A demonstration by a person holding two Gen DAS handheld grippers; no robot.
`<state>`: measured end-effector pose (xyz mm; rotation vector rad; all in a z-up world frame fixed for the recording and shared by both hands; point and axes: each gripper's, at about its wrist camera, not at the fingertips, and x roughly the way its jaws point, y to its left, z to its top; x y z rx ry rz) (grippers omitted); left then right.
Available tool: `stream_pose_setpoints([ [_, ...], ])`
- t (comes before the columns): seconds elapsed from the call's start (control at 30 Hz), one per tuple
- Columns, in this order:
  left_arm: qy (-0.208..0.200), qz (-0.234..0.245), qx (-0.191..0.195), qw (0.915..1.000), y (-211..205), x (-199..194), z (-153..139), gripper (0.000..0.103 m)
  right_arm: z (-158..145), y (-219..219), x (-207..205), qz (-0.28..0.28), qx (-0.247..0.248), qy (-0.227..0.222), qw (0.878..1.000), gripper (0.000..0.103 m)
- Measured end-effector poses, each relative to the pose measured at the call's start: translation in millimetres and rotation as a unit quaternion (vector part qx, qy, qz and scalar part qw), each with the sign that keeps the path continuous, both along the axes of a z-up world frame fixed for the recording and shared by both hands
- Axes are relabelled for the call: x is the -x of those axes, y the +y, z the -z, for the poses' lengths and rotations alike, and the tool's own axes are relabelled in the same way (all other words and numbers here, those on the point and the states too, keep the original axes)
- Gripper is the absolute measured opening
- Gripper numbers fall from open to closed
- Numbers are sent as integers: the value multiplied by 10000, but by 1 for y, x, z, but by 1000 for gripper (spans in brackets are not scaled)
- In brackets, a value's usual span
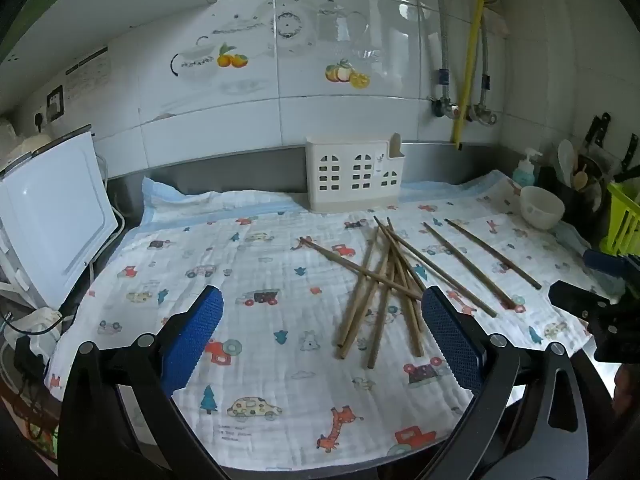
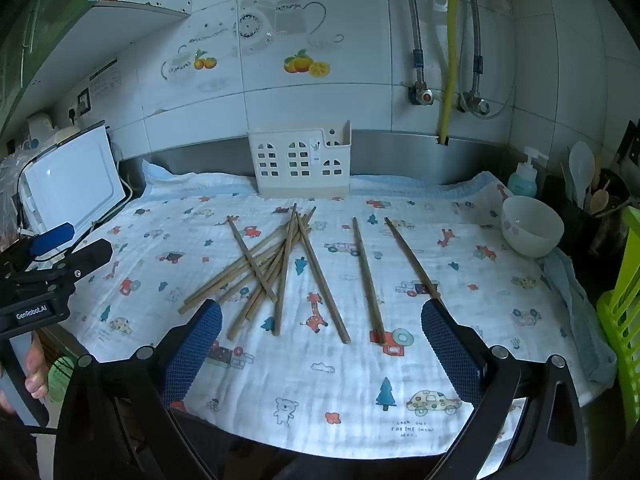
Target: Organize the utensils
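Wooden chopsticks: brown, thin, lying flat in a crisscrossed heap in front of the utensil holder; two more lie singly, apart, right of the heap. Utensil holder: cream, perforated, upright.

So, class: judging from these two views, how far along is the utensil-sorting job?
Nothing looks done yet: the white plastic utensil holder shows no chopsticks above its rim. Nothing is in hand; the left gripper and right gripper hover with jaws open and empty. All the brown wooden chopsticks are left lying on the printed cloth.
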<state>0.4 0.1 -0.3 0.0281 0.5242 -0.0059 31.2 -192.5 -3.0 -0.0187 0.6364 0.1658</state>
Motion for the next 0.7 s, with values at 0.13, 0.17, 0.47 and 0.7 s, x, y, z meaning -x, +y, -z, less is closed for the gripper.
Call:
stream_pose_setpoints([
  [0.13,12,-63,-8,10000,1,-1,0,98,0,1,0,-14,14,-3,10000,97],
  [0.17,13,-77,-4,10000,2,-1,0,98,0,1,0,-18,15,-5,10000,97],
  [0.47,-15,-22,46,10000,0,2,2,98,-2,1,0,-15,33,-4,10000,97],
  [0.7,-72,-54,23,10000,0,5,0,98,0,0,2,-13,29,-4,10000,97],
])
